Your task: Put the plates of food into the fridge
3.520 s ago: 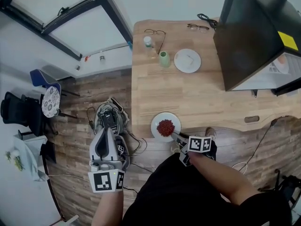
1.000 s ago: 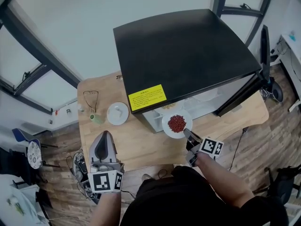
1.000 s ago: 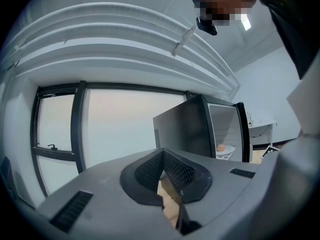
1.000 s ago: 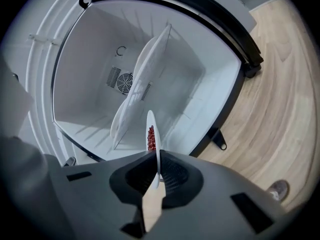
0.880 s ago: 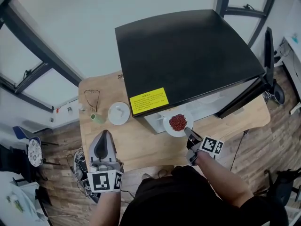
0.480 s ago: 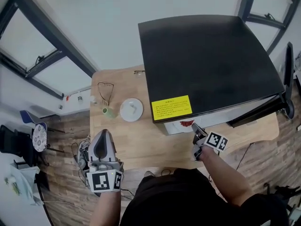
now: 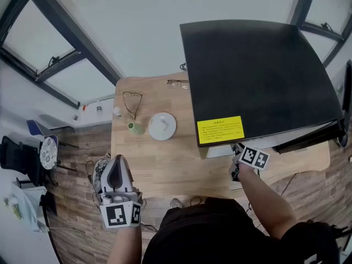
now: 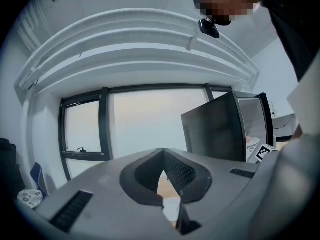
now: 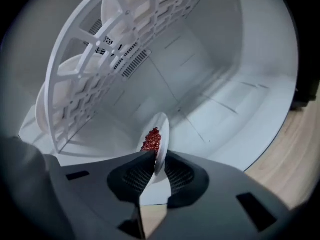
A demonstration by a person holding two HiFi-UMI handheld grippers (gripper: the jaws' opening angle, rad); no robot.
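Observation:
A white plate (image 9: 161,129) with a heap of red food (image 9: 151,140) rests inside the black fridge (image 7: 258,76), on its white floor. My right gripper (image 9: 156,166) reaches into the fridge. Its jaws have just been opening, and the plate's rim still stands between the pads, which look slightly parted from it. In the head view only its marker cube (image 7: 253,158) shows below the fridge's top. A second white plate (image 7: 163,126) sits on the wooden table (image 7: 165,164). My left gripper (image 7: 117,159) hangs shut and empty off the table's near edge.
A white wire shelf (image 9: 100,69) with pale dishes above it crosses the fridge's upper part. The fridge door (image 7: 308,139) stands open at the right. On the table are a green cup (image 7: 133,127) and two pairs of glasses (image 7: 132,100). Cables lie on the floor at the left.
My right gripper has carried the plate of red food from in front of the fridge into it, out of the head view. The left gripper has drifted a little along the table's edge.

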